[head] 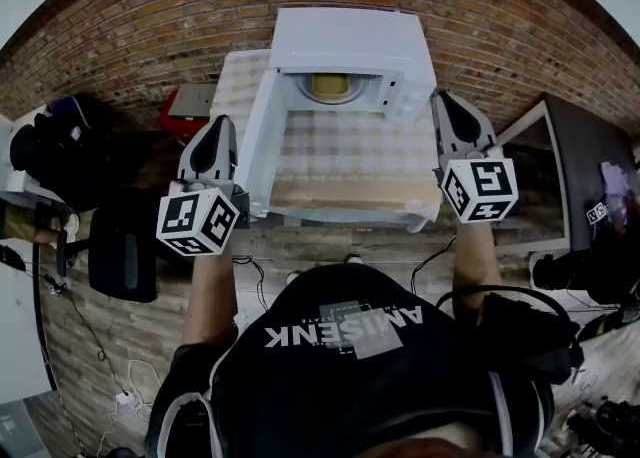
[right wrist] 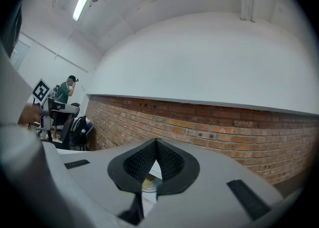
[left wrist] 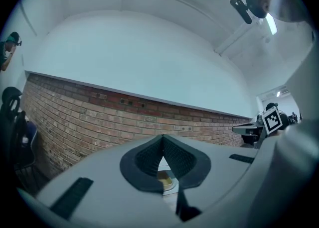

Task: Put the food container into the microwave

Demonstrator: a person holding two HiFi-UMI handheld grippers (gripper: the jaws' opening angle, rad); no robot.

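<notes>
The white microwave stands on a checked tablecloth, its door swung open to the left. Inside its cavity sits the yellowish food container. My left gripper hovers just left of the open door, shut with nothing in it. My right gripper is beside the microwave's right front corner, also shut and empty. In the left gripper view the pads of the left gripper meet, and a sliver of the container shows below them. The right gripper looks the same in its own view.
A brick wall runs behind the microwave. A red box and a black chair are at the left. A dark desk stands at the right. A person stands far off in the right gripper view.
</notes>
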